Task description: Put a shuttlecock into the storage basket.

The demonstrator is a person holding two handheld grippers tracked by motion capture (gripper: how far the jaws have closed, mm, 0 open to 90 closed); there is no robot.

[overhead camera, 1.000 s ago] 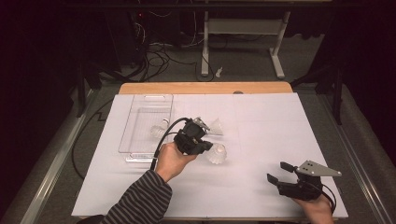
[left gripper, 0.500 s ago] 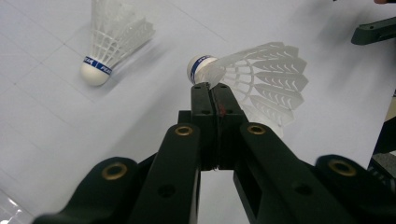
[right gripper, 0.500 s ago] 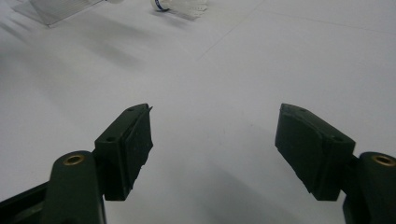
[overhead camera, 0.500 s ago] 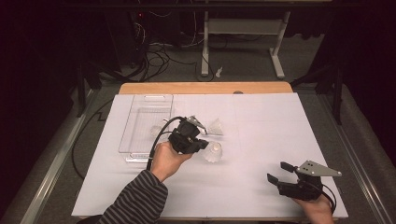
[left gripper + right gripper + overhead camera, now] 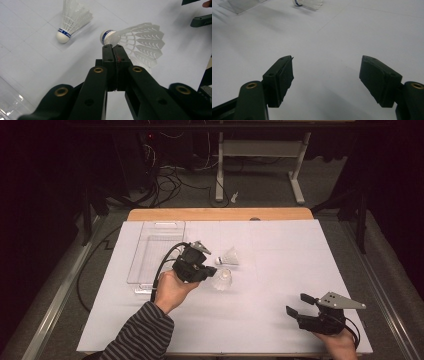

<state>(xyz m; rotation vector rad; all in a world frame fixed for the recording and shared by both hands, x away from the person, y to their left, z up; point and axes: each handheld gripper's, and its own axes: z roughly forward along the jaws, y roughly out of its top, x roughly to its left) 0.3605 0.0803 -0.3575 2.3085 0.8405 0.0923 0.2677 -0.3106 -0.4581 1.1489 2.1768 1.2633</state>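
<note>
My left gripper (image 5: 212, 274) (image 5: 112, 47) is shut, its jaw tips pinching the skirt of a white feather shuttlecock (image 5: 223, 279) (image 5: 140, 42) just behind the cork, which carries a blue band. The shuttlecock hangs tilted a little above the white sheet. A second shuttlecock (image 5: 229, 257) (image 5: 72, 18) lies on its side just beyond it. At the front right my right gripper (image 5: 298, 304) (image 5: 327, 72) rests on the sheet, jaws wide open with nothing between them.
A clear plastic tray (image 5: 155, 251) lies to the left of the left gripper on the white sheet (image 5: 280, 270) covering the wooden table. Cables and a desk frame (image 5: 260, 160) stand on the dark floor behind.
The left gripper has drifted slightly left and toward the tray, and the pinched shuttlecock has gone with it. The right gripper has not moved.
</note>
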